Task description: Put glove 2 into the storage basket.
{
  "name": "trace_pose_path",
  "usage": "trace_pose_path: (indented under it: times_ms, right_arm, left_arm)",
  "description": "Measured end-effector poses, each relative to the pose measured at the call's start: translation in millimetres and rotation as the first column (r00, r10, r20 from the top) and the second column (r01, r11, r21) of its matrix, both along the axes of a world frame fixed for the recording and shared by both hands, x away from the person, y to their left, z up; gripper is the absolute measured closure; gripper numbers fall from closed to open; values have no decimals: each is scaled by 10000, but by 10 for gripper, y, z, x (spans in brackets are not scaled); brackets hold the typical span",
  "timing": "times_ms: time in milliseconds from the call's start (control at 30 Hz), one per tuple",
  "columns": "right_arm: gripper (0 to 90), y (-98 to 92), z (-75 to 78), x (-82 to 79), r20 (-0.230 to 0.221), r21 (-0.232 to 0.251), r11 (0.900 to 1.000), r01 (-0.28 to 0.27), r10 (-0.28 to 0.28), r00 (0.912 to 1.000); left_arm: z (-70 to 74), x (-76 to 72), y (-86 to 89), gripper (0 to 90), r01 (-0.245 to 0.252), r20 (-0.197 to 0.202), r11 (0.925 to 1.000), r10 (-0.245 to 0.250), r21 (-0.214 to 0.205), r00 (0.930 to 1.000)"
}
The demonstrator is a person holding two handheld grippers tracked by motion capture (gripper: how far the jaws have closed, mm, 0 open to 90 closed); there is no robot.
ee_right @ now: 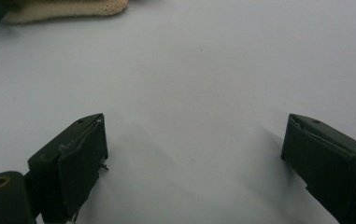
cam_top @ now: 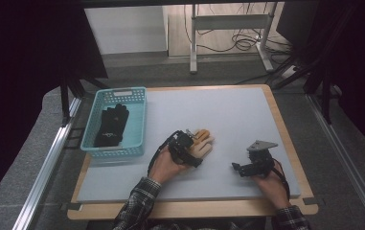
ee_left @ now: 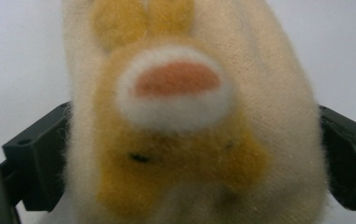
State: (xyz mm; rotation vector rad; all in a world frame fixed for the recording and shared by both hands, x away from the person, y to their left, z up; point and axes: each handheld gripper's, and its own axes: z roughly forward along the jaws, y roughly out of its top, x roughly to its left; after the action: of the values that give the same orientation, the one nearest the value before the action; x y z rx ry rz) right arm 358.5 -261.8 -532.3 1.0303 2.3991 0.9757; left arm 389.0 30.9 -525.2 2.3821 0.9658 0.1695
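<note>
A cream and yellow fluffy glove (cam_top: pixel 204 142) with an animal face lies on the grey mat near the middle of the table. My left gripper (cam_top: pixel 188 140) sits over its near end. In the left gripper view the glove (ee_left: pixel 180 93) lies between the two widely spread jaws, its sides brushing both, so the gripper (ee_left: pixel 192 161) is open around it. My right gripper (cam_top: pixel 239 168) rests low on the mat to the right, pointing left, apart from the glove. Its jaws stand wide with bare mat between them (ee_right: pixel 194 158), and the glove's edge (ee_right: pixel 68 9) lies far off at top left.
A teal plastic basket (cam_top: pixel 143 122) stands at the table's left side with a pair of black gloves (cam_top: pixel 111 125) inside. The grey mat (cam_top: pixel 228 108) covers the wooden table, whose rim (cam_top: pixel 292 143) runs along the right. Desk legs and cables stand beyond the far edge.
</note>
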Motion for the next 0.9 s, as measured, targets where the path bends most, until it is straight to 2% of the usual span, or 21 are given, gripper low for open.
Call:
trace_pose_path:
  times_ms: [67,167,267,367,467,700,867,900]
  right_arm:
    - [67,0,0,0,2,-3,10000,2,-2,10000]
    - [67,0,0,0,5,-5,10000,0,0,10000]
    - [67,1,0,-1,-2,-4,10000,2,-2,10000]
    - [67,1,0,-1,1,-5,10000,3,-3,10000]
    - [67,1,0,-1,3,-9,10000,5,-5,10000]
    - [67,1,0,-2,4,-8,10000,7,-7,10000]
    - [67,0,0,-2,-5,1,10000,7,-7,10000]
    - [67,1,0,-2,-9,0,10000,7,-7,10000]
  left_arm:
    - [-1,-24,-23,59,-21,238,9994,13,339,9997]
    - [19,-48,-32,112,-52,290,9991,39,431,9996]
    - [44,-62,-17,218,-100,341,9992,87,394,9994]
    - [66,-71,12,374,-125,359,9994,114,313,9993]
    - [86,-61,33,479,-186,257,9992,177,344,9995]
    - [116,-69,65,548,-273,416,9994,264,221,9988]
    - [218,-37,152,552,-424,434,9991,427,-74,9981]
    - [287,-28,197,551,-548,532,9984,555,-140,9970]
